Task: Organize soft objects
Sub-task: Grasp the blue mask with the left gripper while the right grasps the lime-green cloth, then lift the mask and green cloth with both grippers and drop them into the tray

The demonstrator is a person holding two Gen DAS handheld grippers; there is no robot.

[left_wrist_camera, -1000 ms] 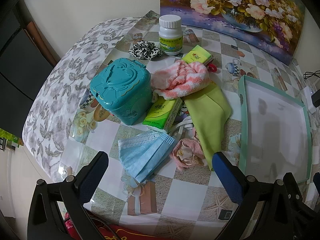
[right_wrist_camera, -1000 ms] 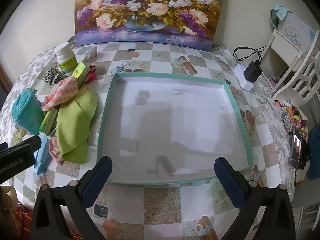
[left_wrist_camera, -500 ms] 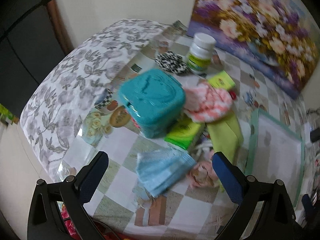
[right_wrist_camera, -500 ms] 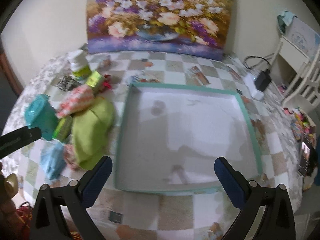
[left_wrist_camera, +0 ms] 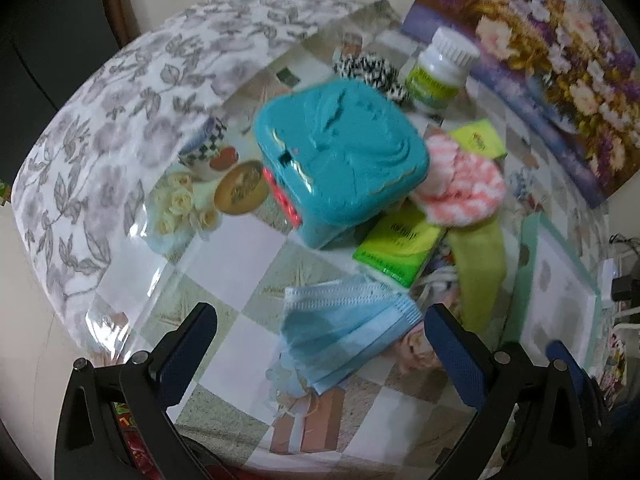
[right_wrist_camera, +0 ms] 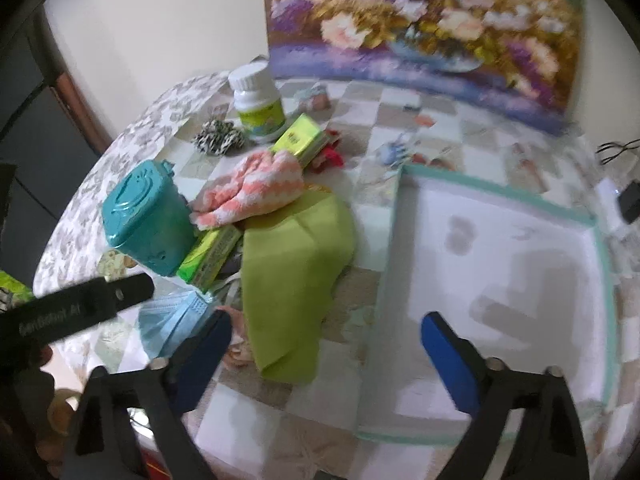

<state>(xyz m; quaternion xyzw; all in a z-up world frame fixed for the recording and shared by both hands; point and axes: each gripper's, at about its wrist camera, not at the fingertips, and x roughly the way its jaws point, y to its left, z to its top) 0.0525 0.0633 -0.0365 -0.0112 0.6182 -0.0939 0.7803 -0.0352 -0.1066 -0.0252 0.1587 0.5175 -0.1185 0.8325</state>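
Note:
A pile of soft things lies left of a white tray with a teal rim [right_wrist_camera: 496, 192]: a blue face mask [left_wrist_camera: 344, 328], a green cloth [right_wrist_camera: 296, 268], a pink-and-white striped towel [right_wrist_camera: 248, 192], a pink flowery cloth [left_wrist_camera: 416, 352] and a zebra-print scrunchie [right_wrist_camera: 220, 138]. My left gripper [left_wrist_camera: 320, 344] is open, its fingers on either side of the mask, just above it. My right gripper [right_wrist_camera: 324, 348] is open and empty, above the green cloth's near end and the tray's left rim.
A teal plastic box [left_wrist_camera: 340, 160], two green tissue packs [left_wrist_camera: 400, 244] [right_wrist_camera: 298, 138] and a white pill bottle [right_wrist_camera: 258, 100] stand among the soft things. A flower painting [right_wrist_camera: 424, 24] leans at the back wall. The table's edge drops off at the left.
My left gripper has swung left and moved in over the blue mask. My right gripper has swung left from over the tray toward the pile.

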